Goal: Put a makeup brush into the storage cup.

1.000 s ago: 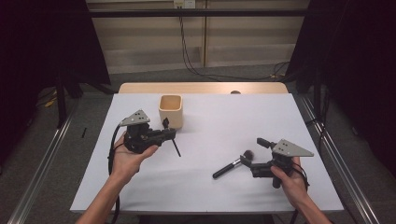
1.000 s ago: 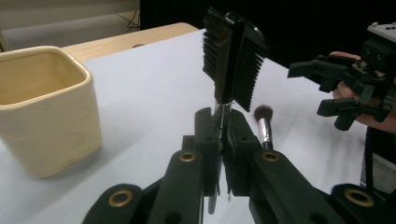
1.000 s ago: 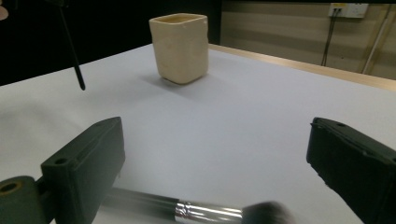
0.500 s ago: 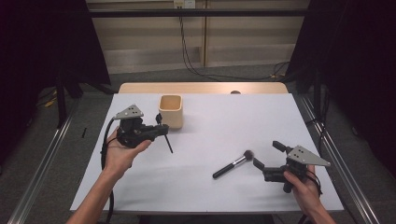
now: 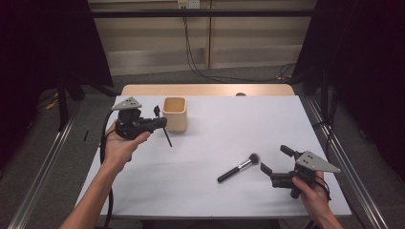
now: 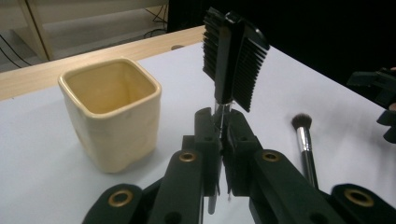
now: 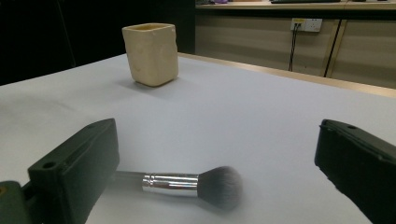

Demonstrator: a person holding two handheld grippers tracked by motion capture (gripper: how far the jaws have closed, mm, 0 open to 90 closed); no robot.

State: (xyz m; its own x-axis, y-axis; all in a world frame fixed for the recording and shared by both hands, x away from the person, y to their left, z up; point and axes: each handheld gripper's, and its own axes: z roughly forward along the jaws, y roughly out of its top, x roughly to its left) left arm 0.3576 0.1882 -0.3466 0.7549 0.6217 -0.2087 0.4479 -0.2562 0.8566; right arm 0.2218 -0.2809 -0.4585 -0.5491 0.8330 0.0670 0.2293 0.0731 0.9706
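Left gripper [image 5: 160,125] clamped on slim black double-sided comb brush [image 6: 233,58] beside glossy cream square ceramic cup [image 6: 112,112], right gripper [image 5: 276,160] jaws apart near fluffy black makeup brush with chrome ferrule [image 7: 187,184] lying on matte white table [image 5: 215,124], no readable labels

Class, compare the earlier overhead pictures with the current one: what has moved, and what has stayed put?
The left claw, shut on the comb brush, carried it up beside the cream cup. The right claw, jaws open, drew back to the right, away from the makeup brush. Cup and makeup brush stayed where they were.
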